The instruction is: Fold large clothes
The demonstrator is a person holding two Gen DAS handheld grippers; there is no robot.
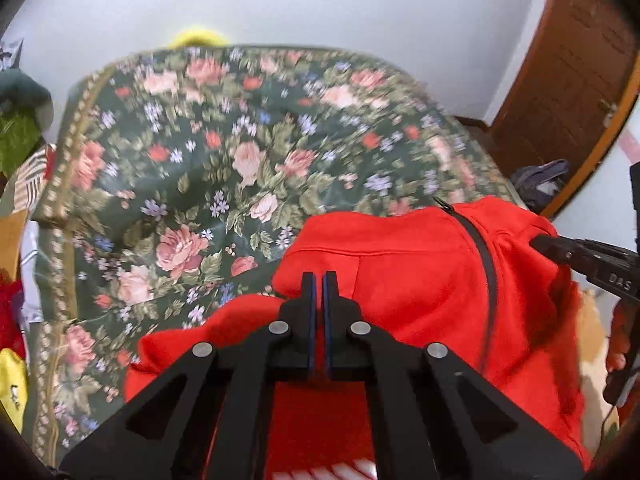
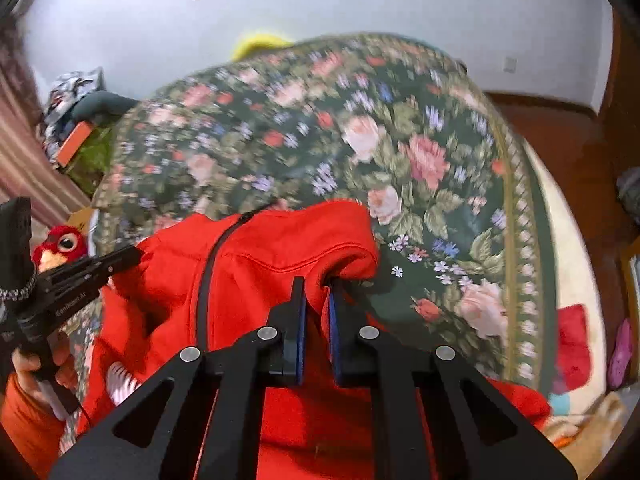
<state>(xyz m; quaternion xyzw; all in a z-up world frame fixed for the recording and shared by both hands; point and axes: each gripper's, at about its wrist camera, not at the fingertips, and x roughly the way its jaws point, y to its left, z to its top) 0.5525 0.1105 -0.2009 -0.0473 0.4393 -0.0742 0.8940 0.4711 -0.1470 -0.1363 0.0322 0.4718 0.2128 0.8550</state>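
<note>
Red jacket (image 1: 420, 280) between both tools

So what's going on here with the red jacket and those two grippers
A person is folding a red zip-up jacket on a bed covered with a floral bedspread, using a handheld gripper in each hand. The left gripper is pinched shut on the jacket's fabric, and the right gripper is clamped on another edge of it. The black zipper runs between the two grips. The picture is blurred, so things seem to be moving, and the jacket is bunched up, not yet folded flat.
</note>
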